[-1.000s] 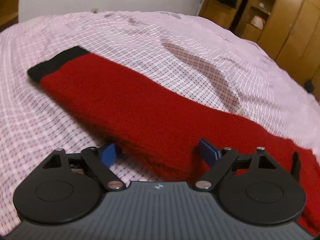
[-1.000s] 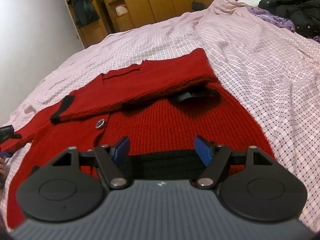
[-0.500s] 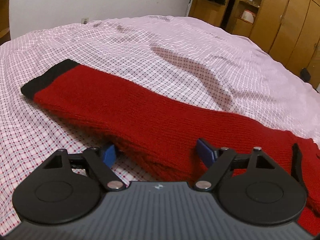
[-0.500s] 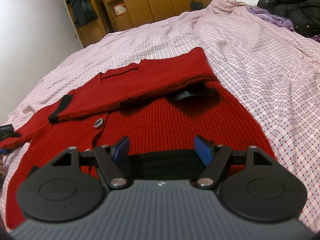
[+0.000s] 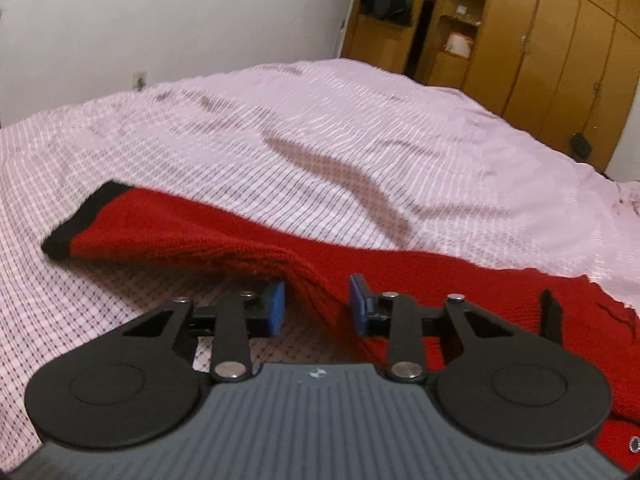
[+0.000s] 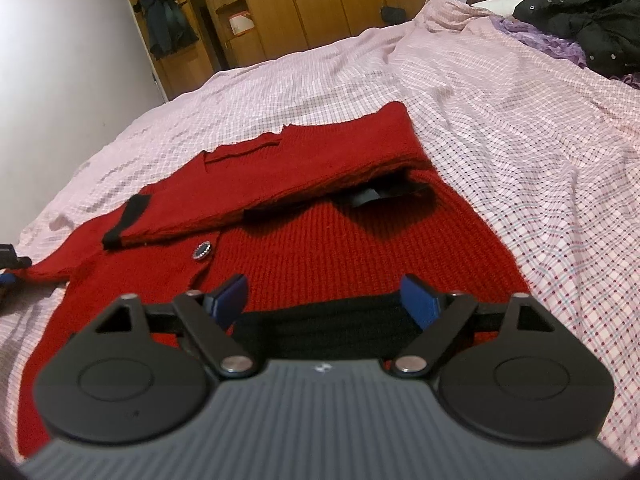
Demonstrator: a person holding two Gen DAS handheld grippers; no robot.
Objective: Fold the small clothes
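Note:
A red knit cardigan [image 6: 340,248] with a black hem [image 6: 320,328] lies flat on the checked bed sheet [image 6: 540,160]. One sleeve [image 6: 300,172] is folded across its chest. The other sleeve [image 5: 180,228], ending in a black cuff [image 5: 80,224], stretches out to the left. My left gripper [image 5: 317,306] is closing on a bunched fold of that sleeve, which tents up off the sheet between the blue pads. My right gripper [image 6: 326,298] hovers over the black hem, jaws opening, pads pressing on nothing.
Wooden wardrobes [image 5: 560,60] and a white wall stand beyond the bed. A pile of dark clothes [image 6: 580,12] and a purple cloth [image 6: 536,36] lie at the bed's far right. The sheet [image 5: 320,140] has a raised crease behind the sleeve.
The left jaws narrowed around the sleeve's edge and rose, lifting the fold off the sheet. The right jaws spread a little wider; that hand stayed where it was.

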